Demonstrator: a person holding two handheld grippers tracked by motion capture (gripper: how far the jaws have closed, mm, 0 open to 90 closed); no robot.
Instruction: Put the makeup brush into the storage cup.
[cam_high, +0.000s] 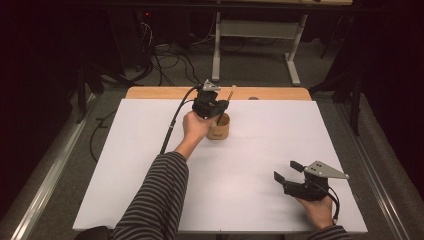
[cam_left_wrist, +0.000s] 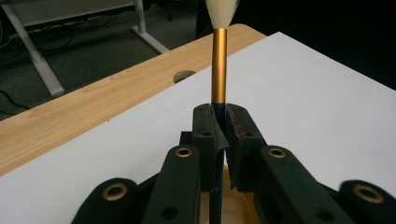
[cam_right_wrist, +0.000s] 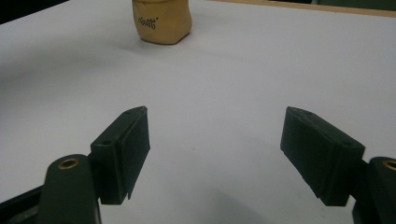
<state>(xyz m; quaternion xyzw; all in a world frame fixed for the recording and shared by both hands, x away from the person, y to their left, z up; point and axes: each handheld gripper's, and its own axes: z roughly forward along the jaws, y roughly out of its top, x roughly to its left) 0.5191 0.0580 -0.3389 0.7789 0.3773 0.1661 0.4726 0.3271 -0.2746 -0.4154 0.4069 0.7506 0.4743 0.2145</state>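
Observation:
A brush (cam_left_wrist: 219, 65) with a gold ferrule, dark handle and white bristles stands between the jaws of my left gripper (cam_left_wrist: 222, 116), which is shut on its handle. In the high view the left gripper (cam_high: 220, 107) hovers over a small wooden cup (cam_high: 218, 128) at the far middle of the white sheet, and the brush (cam_high: 231, 94) slants up out of the cup. The same cup (cam_right_wrist: 161, 21) is far ahead in the right gripper view. My right gripper (cam_high: 288, 170) rests near the front right of the sheet, its jaws wide open with nothing between them (cam_right_wrist: 217, 149).
A white sheet (cam_high: 150, 165) covers most of the wooden table (cam_high: 150, 93), whose far edge has a round hole (cam_left_wrist: 184, 75). Beyond it are a white desk frame (cam_high: 260, 35) and cables on the floor. A striped sleeve (cam_high: 157, 200) reaches in from the bottom.

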